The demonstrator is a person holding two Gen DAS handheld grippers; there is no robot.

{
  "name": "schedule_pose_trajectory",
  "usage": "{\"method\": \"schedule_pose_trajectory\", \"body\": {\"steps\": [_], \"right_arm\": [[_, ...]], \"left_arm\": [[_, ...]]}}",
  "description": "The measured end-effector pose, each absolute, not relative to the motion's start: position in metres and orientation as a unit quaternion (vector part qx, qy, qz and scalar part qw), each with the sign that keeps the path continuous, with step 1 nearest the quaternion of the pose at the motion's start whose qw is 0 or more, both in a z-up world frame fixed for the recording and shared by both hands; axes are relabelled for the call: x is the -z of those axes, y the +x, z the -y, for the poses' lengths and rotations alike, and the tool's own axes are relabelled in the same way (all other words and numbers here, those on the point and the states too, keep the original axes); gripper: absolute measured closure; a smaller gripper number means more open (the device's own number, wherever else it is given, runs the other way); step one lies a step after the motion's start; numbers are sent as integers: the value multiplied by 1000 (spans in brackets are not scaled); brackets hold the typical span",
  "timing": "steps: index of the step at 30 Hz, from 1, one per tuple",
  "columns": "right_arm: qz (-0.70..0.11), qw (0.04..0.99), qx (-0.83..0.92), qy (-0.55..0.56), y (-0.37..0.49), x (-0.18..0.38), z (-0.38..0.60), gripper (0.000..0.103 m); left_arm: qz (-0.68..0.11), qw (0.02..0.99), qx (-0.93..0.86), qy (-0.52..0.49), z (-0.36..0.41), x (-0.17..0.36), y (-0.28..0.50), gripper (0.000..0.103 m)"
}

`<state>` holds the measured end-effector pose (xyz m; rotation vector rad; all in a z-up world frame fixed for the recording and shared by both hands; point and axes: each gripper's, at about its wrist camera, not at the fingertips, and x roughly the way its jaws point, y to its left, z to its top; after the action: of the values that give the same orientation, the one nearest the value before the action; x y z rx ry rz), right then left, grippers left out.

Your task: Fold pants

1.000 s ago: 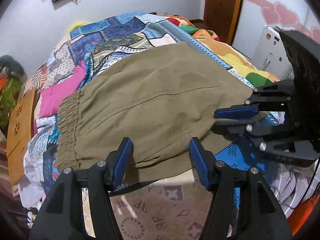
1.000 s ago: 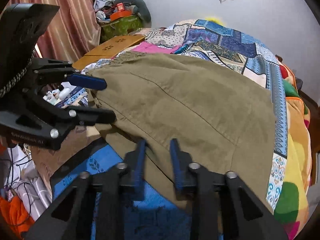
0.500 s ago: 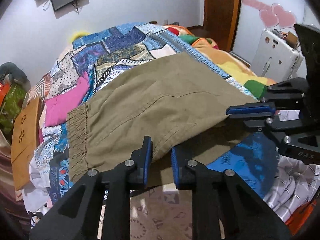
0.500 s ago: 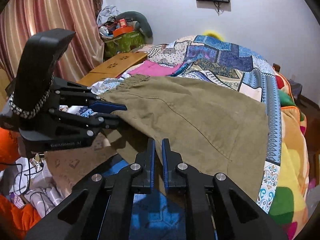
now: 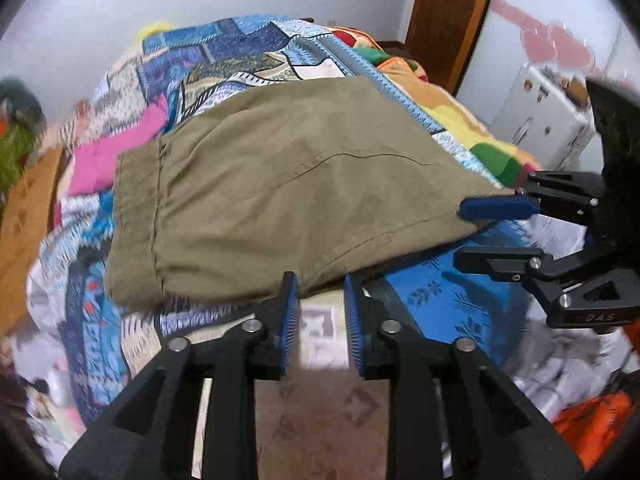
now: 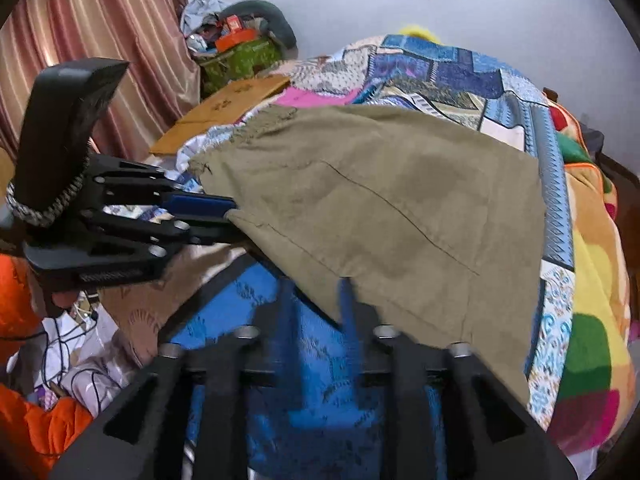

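Left wrist view: pants waistband, white cabinet; right wrist: curtain

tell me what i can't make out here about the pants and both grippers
- Left wrist view: the olive pants drape over the bed edge, and their own top layer hides what is folded underneath.
- Right wrist view: the right gripper is motion-blurred, so whether its pads touch the hem is unclear.
- Right wrist view: the left gripper meets the pants' corner; its fingertips are hidden by the cloth.
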<state>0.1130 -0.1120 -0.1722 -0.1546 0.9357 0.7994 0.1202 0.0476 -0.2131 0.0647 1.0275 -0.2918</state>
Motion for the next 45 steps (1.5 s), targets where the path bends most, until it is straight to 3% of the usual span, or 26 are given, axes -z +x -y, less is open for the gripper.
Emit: {"method": "schedule_pose_trajectory", "body": {"steps": [1, 3, 11, 18, 22, 30, 45], "right_arm": [[-432, 819, -371, -75, 111, 169, 113, 60], [-415, 828, -369, -74, 109, 161, 118, 56], [-395, 843, -365, -27, 131, 147, 108, 56], [-442, 825, -350, -28, 148, 185, 90, 56], [-448, 827, -338, -25, 140, 197, 112, 56], [-479, 837, -265, 0, 133, 206, 187, 59], [-460, 859, -223, 16, 141, 186, 231, 56]], "left_arm": [[-490, 861, 135, 20, -54, 210, 119, 72], [-483, 867, 122, 1, -69, 202, 117, 72], [-453, 888, 70, -30, -109, 184, 144, 63], [-485, 873, 26, -27, -119, 226, 167, 63], [-482, 876, 13, -32, -129, 234, 158, 50], [-484, 872, -3, -64, -146, 239, 148, 38], [-457, 888, -34, -41, -161, 189, 178, 38]]}}
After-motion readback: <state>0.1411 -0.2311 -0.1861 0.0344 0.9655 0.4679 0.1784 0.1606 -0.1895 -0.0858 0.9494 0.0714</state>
